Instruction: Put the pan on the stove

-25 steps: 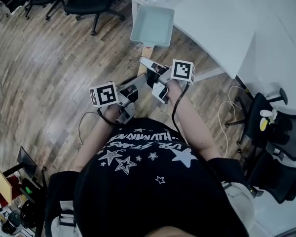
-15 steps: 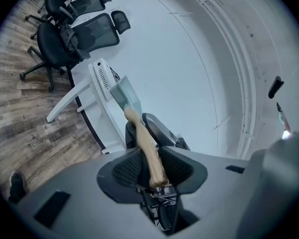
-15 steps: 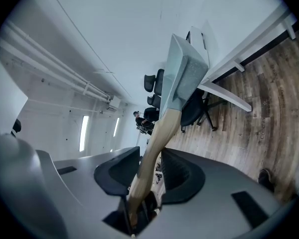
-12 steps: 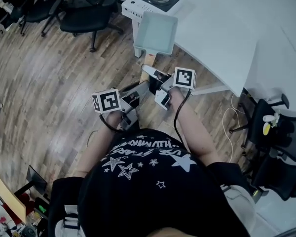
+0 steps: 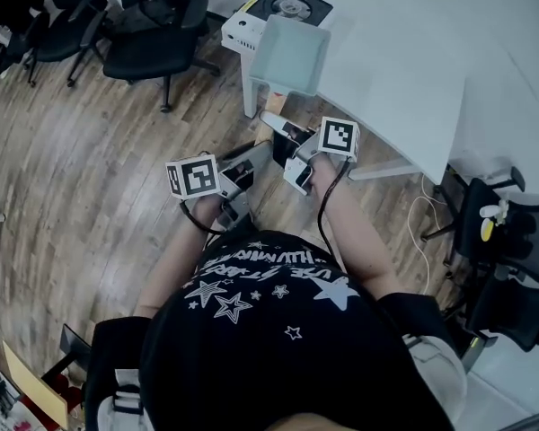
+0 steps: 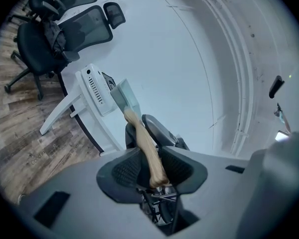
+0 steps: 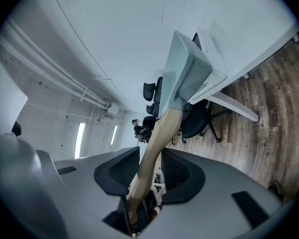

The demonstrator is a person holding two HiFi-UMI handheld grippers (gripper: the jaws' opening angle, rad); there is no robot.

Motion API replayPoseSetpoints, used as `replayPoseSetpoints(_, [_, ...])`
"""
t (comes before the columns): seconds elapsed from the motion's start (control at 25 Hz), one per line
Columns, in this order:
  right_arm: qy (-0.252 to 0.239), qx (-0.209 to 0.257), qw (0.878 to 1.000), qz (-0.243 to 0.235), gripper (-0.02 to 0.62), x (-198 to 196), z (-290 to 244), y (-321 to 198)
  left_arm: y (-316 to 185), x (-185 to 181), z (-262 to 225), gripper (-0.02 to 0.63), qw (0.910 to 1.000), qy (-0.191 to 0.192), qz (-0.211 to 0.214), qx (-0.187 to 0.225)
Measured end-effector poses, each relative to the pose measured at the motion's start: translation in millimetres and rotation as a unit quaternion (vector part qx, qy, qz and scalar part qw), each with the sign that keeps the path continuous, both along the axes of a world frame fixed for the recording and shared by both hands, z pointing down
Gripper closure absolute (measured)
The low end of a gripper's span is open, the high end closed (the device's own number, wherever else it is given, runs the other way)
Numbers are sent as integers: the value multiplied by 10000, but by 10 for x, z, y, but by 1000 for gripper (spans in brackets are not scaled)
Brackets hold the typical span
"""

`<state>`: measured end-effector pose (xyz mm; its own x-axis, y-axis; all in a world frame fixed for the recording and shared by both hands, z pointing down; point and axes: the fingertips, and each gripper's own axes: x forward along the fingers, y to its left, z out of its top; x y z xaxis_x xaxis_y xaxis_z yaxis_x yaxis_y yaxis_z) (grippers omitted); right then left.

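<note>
My right tool (image 5: 280, 131) and left tool (image 5: 257, 155) are both clenched on the wooden handle (image 5: 271, 106) of the pan (image 5: 292, 54), the right nearer the pan body and the left at the butt end. The pan hangs in the air at the edge of the surface (image 5: 404, 61), with its handle running back toward me. The stove (image 5: 283, 7) lies straight ahead along that axis, and the pan's far rim reaches its near edge. I judge a forward push, then lowering, is called for.
</note>
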<state>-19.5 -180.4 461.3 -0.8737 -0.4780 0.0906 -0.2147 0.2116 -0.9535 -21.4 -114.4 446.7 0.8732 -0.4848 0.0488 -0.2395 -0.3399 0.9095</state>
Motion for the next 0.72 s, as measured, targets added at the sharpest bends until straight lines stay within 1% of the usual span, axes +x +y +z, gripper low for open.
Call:
replayPoseSetpoints(0.4, [100, 119, 9992, 356, 463, -326, -57, -346, -340, -374, -55, 476, 9991, 7, 400, 136])
replayPoseSetpoints(0.52, [119, 84, 9993, 353, 463, -369, -28, -402, -395, -414, -29, 476, 9990, 63, 434, 67])
replayPoseSetpoints(0.72, [43, 25, 9992, 403, 463, -370, 1, -558, -565, -428, -2, 476, 9990, 45, 435, 80])
